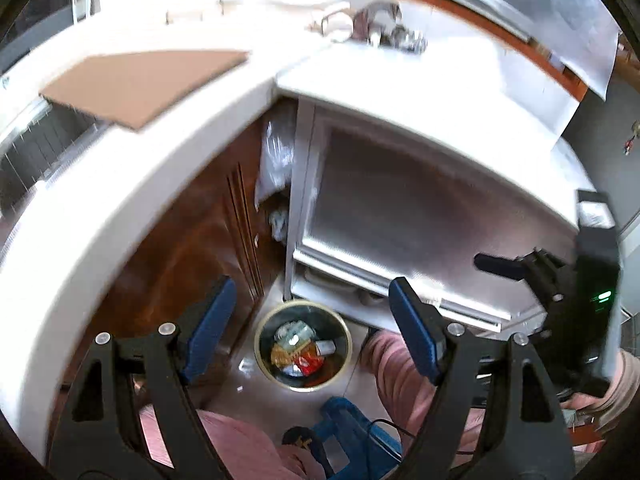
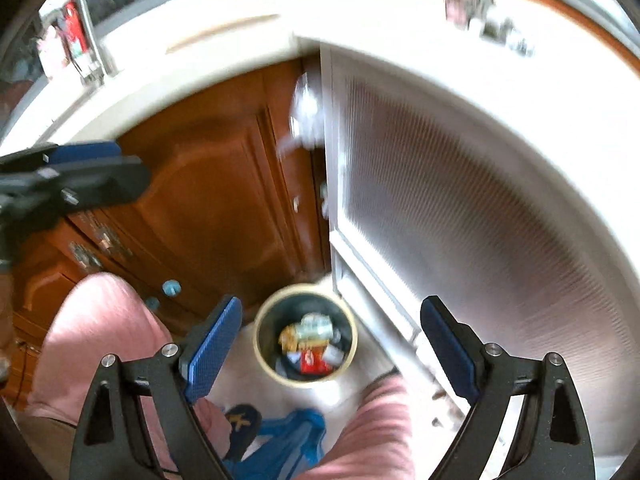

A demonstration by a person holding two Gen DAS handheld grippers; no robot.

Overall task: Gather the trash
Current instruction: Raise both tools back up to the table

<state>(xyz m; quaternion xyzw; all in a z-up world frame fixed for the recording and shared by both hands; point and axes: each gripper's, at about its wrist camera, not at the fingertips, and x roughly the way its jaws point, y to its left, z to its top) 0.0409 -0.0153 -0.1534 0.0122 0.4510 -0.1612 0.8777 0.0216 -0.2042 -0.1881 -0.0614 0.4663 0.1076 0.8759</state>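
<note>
A round trash bin stands on the floor far below, holding red, yellow and white wrappers. My left gripper hangs high above it, open, nothing between its blue pads. My right gripper is also open and empty, high over the bin. The right gripper shows at the right edge of the left wrist view, and the left gripper at the left edge of the right wrist view. On the white counter lie a cardboard sheet and a blurred pile of small items.
A wooden cabinet stands left of the bin, a silver appliance front right of it. A clear plastic bag hangs in the gap. The person's pink-trousered legs and a blue object are below.
</note>
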